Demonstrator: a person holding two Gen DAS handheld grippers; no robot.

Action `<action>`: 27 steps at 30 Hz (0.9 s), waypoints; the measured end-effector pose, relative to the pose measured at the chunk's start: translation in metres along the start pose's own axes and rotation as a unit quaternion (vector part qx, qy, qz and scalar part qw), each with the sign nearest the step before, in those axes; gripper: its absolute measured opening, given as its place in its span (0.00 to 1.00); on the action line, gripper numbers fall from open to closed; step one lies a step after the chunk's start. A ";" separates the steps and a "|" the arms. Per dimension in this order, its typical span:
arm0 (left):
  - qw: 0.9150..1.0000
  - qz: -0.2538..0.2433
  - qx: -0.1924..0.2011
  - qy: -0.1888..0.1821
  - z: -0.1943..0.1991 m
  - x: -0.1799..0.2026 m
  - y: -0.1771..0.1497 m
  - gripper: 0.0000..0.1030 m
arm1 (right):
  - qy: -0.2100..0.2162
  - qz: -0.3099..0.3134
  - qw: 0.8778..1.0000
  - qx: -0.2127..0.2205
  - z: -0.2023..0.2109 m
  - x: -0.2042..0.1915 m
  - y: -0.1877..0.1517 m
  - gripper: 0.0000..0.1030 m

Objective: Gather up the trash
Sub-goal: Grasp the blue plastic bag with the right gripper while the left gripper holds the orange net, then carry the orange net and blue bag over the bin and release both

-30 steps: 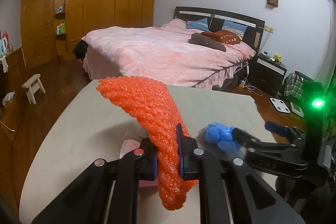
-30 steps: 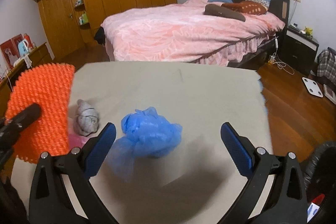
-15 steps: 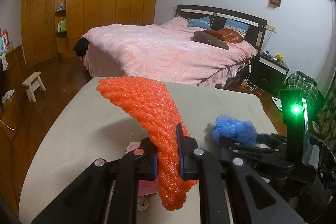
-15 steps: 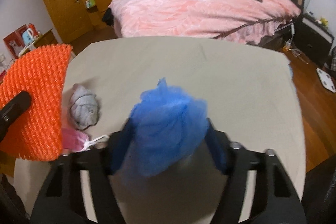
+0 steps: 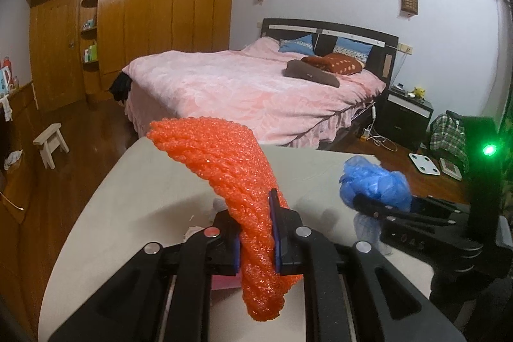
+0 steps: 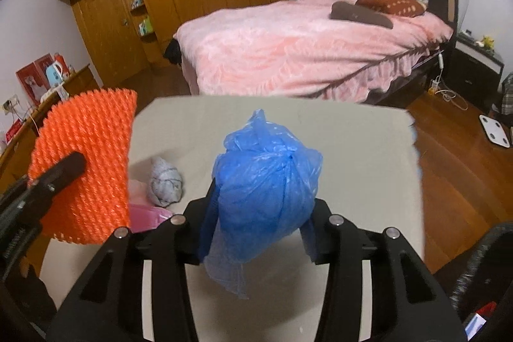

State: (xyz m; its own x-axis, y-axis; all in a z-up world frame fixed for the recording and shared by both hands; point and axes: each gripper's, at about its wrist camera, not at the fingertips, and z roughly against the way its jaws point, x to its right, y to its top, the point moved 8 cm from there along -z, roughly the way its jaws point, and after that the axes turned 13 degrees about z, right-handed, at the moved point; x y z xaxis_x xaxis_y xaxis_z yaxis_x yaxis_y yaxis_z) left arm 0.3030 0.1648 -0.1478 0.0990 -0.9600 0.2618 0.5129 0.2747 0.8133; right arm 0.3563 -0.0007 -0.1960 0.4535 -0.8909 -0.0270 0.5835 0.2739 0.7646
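Note:
A crumpled blue plastic bag (image 6: 266, 169) hangs just above the beige table (image 6: 352, 149). My right gripper (image 6: 261, 207) is closing on it, and its pads press the bag from both sides. The left wrist view shows the same bag (image 5: 375, 181) in the right gripper (image 5: 384, 202) off to the right. My left gripper (image 5: 255, 223) is shut on an orange foam net (image 5: 224, 156), which arches up over the table (image 5: 144, 197) and droops below the jaws. From the right wrist, the net (image 6: 86, 156) stands at the left.
A grey crumpled wad (image 6: 165, 183) and a pink scrap (image 6: 144, 215) lie on the table beside the net. Past the table stands a pink bed (image 6: 288, 53). A white scale (image 6: 495, 130) lies on the wood floor, a small stool (image 5: 51, 143) at left. A dark rim (image 6: 484, 258) curves at lower right.
My right gripper went from wide open around the blue bag to gripping it, and the bag has come up off the table. The left gripper kept its hold on the orange net.

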 end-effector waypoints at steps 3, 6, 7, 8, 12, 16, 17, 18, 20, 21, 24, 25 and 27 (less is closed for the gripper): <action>1.000 -0.006 0.006 -0.005 0.014 0.011 0.002 0.14 | -0.005 -0.009 1.000 0.015 0.026 0.007 0.005 0.42; 1.000 -0.010 0.008 -0.008 0.026 0.023 0.002 0.13 | -0.013 -0.009 1.000 0.024 0.050 0.012 0.008 0.42; 1.000 -0.011 0.009 -0.012 0.030 0.027 0.002 0.13 | -0.016 -0.009 0.999 0.028 0.060 0.012 0.008 0.42; 1.000 -0.014 0.011 -0.015 0.036 0.032 0.002 0.13 | -0.017 -0.008 0.999 0.030 0.066 0.012 0.007 0.42; 0.999 -0.019 0.016 -0.028 0.057 0.049 0.001 0.13 | -0.025 -0.009 0.999 0.042 0.101 0.017 0.005 0.42; 0.999 -0.019 0.022 -0.040 0.075 0.064 -0.001 0.13 | -0.035 -0.011 0.998 0.052 0.135 0.021 0.000 0.42; 0.999 -0.020 0.025 -0.044 0.082 0.069 -0.002 0.13 | -0.037 -0.011 0.998 0.053 0.140 0.021 -0.001 0.42; 0.998 -0.020 0.026 -0.045 0.087 0.073 -0.003 0.13 | -0.040 -0.012 0.998 0.056 0.149 0.022 -0.003 0.42; 0.998 -0.020 0.028 -0.052 0.097 0.081 -0.004 0.13 | -0.044 -0.014 0.997 0.062 0.163 0.024 -0.005 0.42; 0.998 -0.020 0.028 -0.054 0.099 0.084 -0.004 0.13 | -0.045 -0.016 0.997 0.067 0.172 0.025 -0.006 0.42; 0.997 -0.023 0.035 -0.061 0.114 0.091 -0.007 0.13 | -0.051 -0.014 0.996 0.075 0.195 0.024 -0.011 0.42; 0.997 -0.025 0.037 -0.062 0.117 0.093 -0.007 0.13 | -0.053 -0.014 0.995 0.079 0.203 0.025 -0.013 0.42; 0.997 -0.027 0.038 -0.066 0.126 0.100 -0.010 0.13 | -0.057 -0.016 0.995 0.083 0.213 0.028 -0.018 0.42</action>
State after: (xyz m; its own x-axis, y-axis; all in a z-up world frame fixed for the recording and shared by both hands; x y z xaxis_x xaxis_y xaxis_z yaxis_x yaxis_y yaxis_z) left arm 0.2000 0.0731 -0.0641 -0.0427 -0.9592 0.2795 0.4470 0.2318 0.8640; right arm 0.2153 -0.1081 -0.0728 0.3513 -0.9362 0.0121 0.4730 0.1886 0.8606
